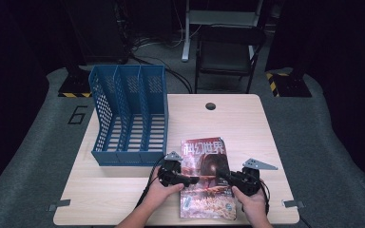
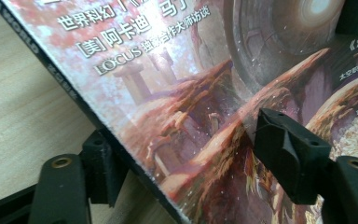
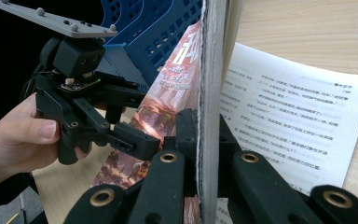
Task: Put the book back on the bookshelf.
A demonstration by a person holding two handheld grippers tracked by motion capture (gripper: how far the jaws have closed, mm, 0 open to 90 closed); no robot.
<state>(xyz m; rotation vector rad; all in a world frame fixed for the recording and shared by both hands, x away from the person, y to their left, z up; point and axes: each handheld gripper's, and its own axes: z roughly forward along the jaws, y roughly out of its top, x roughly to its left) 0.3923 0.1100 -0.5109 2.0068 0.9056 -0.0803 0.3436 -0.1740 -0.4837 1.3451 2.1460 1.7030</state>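
1. Your right gripper [image 3: 200, 154] is clamped on the magazine [image 1: 206, 178]: in the right gripper view both jaws press flat against its fore-edge, which stands between them. That grip is done.
2. Your left gripper [image 2: 177, 158] is not yet gripping. In the left gripper view 1 jaw sits under the spine edge, the other above the cover, and the jaws stand apart with the magazine between them; I see no firm press from either pad.
3. The magazine is off flat on your right gripper's side: its edge is lifted, and beyond the jaws a loose printed sheet [image 3: 298, 121] lies open on the table [image 1: 247, 118]. The spine side, at your left gripper, looks low, near the wood.
4. The blue file rack [image 1: 130, 116] stands beyond your left gripper, well apart from the magazine, all 3 slots bare.
5. Judged from this, you are early in the job: 1 hold secured, the second half made. What is left is closing the left jaws, raising the magazine upright and carrying it to a slot, if the rack is the goal.
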